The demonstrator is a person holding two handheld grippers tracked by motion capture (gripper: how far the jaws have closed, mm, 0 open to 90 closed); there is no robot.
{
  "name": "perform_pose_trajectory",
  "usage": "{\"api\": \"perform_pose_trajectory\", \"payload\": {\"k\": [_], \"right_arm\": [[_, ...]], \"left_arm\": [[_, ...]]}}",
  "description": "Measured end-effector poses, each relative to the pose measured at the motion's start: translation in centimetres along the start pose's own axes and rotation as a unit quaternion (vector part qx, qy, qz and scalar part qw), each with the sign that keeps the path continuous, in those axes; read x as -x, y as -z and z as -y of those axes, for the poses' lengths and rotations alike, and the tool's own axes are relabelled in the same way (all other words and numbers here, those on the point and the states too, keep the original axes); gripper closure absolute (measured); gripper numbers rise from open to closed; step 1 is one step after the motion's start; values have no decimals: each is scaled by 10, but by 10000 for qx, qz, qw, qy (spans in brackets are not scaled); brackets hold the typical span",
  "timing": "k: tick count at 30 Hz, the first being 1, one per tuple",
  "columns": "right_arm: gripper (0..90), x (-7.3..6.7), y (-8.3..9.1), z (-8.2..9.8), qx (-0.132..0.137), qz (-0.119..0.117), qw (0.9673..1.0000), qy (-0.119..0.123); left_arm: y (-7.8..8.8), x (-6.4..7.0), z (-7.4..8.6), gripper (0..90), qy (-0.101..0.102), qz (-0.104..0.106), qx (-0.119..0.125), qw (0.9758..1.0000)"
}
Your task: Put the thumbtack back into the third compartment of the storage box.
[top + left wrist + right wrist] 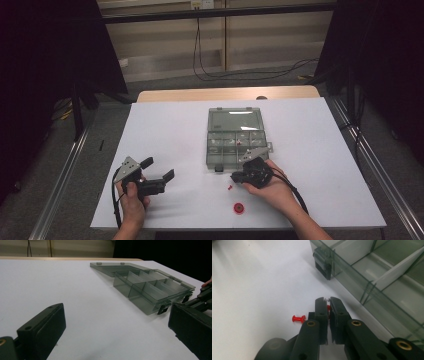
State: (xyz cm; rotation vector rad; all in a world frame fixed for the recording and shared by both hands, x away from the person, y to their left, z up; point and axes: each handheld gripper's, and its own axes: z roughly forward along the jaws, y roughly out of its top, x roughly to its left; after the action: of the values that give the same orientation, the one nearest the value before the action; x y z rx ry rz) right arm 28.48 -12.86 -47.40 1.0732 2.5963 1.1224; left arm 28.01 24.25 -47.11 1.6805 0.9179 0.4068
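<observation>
Here, at the lower left of the high view, the left tongs (pixel 159 169) rest low over the white bench (pixel 170 125), held in a hand (pixel 133 202), jaws spread wide with nothing between them. In the left gripper view the two black jaws stand far apart at the frame's bottom corners, bare bench between.

Right of centre in the high view lies an open grey compartment box (pixel 234 138), its lid folded back toward the top of the frame, small items in some compartments. Just below it, a red push pin (pixel 230 187) lies on the bench, and farther down a round red piece (pixel 239 208).

To the right, the right tongs (pixel 235 177) sit in the other hand (pixel 272 190), close beside the box's near edge. In the right gripper view the right tongs (pixel 329 301) are pressed nearly together, pinching a small red item (pixel 328 307); a red push pin (pixel 298 319) lies just left of them.
</observation>
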Motion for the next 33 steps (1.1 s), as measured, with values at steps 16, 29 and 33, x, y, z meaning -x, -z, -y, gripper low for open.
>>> {"api": "perform_pose_trajectory", "payload": {"k": [16,29,33], "right_arm": [[854,7,24,-16,235,36,9997,-36],[854,26,36,-29,393,95,9989,-231],[855,34,39,-32,436,97,9984,-343]], "left_arm": [[0,0,0,12,34,-4,34,10000],[1,0,0,12,-16,25,-13,10000],[0,0,0,12,40,-6,36,10000]]}}
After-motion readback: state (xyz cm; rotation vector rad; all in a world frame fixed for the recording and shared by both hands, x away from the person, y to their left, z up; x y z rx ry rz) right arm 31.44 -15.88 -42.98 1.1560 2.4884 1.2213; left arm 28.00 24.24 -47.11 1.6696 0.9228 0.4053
